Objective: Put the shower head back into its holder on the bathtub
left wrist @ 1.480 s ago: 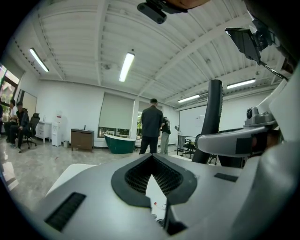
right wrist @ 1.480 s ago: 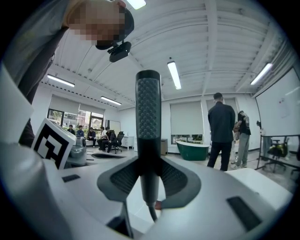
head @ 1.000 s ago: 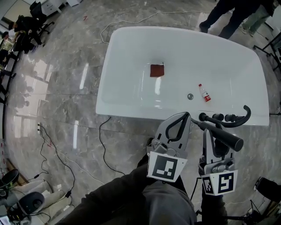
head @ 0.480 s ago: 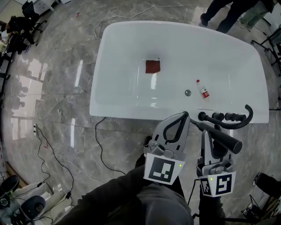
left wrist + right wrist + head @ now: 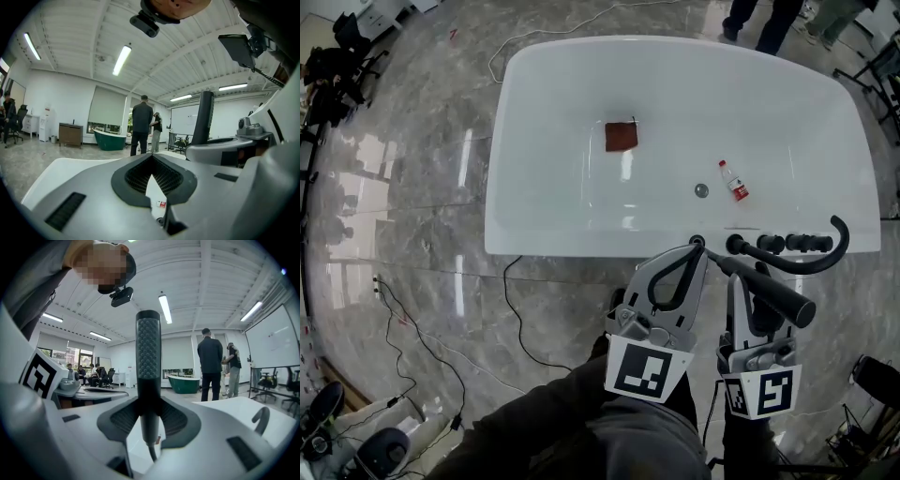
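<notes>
The white bathtub (image 5: 581, 239) lies ahead. A black faucet set (image 5: 787, 246) with knobs and a curved spout sits on the tub's near rim at the right. My right gripper (image 5: 748, 283) is shut on the black shower head (image 5: 780, 294), which lies slanted just short of that rim. In the right gripper view the shower head (image 5: 148, 357) stands upright between the pads of my right gripper (image 5: 149, 404), its hose hanging below. My left gripper (image 5: 696, 247) is beside it to the left, shut on nothing, its tips at the rim. In its own view, the left gripper (image 5: 152, 158) holds nothing.
Inside the tub lie a red cloth (image 5: 621, 136), a small bottle (image 5: 733, 184) and the drain (image 5: 701, 190). Cables (image 5: 517, 319) trail over the marble floor at left. Two people (image 5: 759, 19) stand beyond the tub's far rim. A green tub (image 5: 183, 383) stands far off.
The head view has drifted a little nearer the tub, which now fills more of the frame. Both grippers keep their pose, and the shower head stays gripped.
</notes>
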A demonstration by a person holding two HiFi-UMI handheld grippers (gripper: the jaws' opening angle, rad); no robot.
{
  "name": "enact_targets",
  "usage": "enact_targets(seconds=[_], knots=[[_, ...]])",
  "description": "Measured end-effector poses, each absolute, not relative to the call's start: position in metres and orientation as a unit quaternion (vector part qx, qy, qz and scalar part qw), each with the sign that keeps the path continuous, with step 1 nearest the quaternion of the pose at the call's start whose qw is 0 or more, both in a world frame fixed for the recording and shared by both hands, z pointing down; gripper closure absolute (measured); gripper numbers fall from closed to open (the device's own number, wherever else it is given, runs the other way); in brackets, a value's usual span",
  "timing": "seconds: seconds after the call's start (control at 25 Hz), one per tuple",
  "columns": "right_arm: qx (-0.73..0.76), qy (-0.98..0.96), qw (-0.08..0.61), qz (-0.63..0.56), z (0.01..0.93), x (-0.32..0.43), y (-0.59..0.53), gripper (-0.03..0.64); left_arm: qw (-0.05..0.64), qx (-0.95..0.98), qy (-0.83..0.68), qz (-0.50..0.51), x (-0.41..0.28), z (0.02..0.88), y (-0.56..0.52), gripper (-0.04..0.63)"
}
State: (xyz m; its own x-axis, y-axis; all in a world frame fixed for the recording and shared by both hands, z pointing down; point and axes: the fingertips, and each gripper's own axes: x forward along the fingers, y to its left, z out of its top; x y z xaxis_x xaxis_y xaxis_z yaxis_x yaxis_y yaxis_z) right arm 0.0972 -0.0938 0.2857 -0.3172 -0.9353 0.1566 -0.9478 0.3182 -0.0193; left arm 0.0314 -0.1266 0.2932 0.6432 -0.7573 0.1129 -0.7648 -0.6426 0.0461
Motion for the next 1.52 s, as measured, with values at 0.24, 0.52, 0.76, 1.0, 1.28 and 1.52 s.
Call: enact_targets(seconds=[0.24,0.52,0.76,1.0,1.28,1.52], knots=[[0.589,-0.803,0.067,0.064,0.305,0.098,-0.095,0.476,0.046,0.907,-0.415,0.050,0.029,0.310,-0.131,0.592],[0.596,-0.796,0.075,0.068,0.324,0.099,-0.103,0.476,0.050,0.913,-0.402,0.055,0.032,0.329,-0.137,0.592],[0.601,-0.792,0.079,0.071,0.340,0.098,-0.108,0.476,0.057,0.915,-0.395,0.057,0.033,0.346,-0.141,0.592],[0.608,-0.786,0.086,0.075,0.354,0.100,-0.109,0.476,0.062,0.917,-0.389,0.057,0.033,0.357,-0.142,0.592],[0.611,-0.782,0.092,0.081,0.368,0.100,-0.109,0.476,0.064,0.919,-0.384,0.057,0.034,0.364,-0.141,0.592],[0.611,-0.781,0.099,0.083,0.379,0.100,-0.112,0.476,0.064,0.921,-0.381,0.056,0.038,0.367,-0.140,0.592]])
